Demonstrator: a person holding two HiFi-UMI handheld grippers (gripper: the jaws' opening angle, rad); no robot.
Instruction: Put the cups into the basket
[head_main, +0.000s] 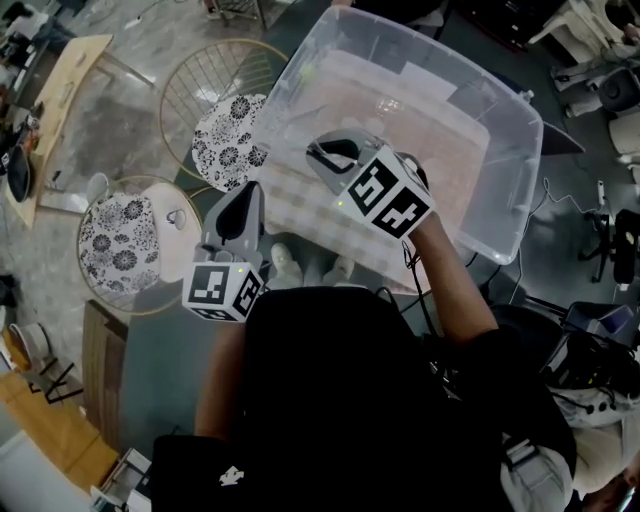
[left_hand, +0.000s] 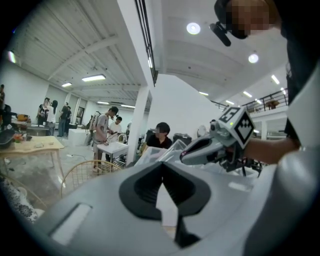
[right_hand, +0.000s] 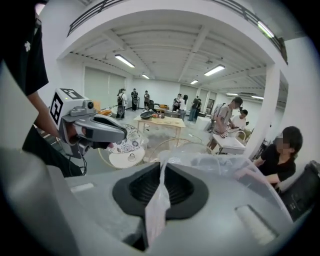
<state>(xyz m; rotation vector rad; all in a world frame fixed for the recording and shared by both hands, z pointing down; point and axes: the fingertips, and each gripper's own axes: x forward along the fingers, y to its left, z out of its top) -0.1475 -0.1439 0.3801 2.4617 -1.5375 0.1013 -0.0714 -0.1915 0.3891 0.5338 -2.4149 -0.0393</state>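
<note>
1 basket (head_main: 450, 140): a big clear plastic tub. All that reads inside it is glare and a pale checked floor. 2 grippers. R gripper (head_main: 318, 150) hangs over the basket's near-left part, nose tipped down into it. Its jaws are clenched on a thin clear plastic piece (right_hand: 156, 210), seen edge-on in the right gripper view. The piece's long axis runs along the jaw seam, far end leaning a bit right twd the basket; can't tell if it's a cup wall. L gripper (head_main: 250, 188) is outside the basket, just off its near-left corner, nose abt level and aimed past that corner. Its jaws are drawn together w/ a narrow white sliver (left_hand: 167, 207) in the seam; can't tell what that is. 2 small whitish cup-like shapes (head_main: 285, 262) (head_main: 340, 270) sit side by side just off the basket's near long side, btwn it and the person's chest. They're too blurred to call upright or tipped. 2 floral cushions lie on 2 wire chairs: one (head_main: 232, 140) just beside the basket's left corner, the other (head_main: 115, 245) well left of the basket, nearer the person. A seated person in black (right_hand: 280, 155) is just behind the basket's far side.
</note>
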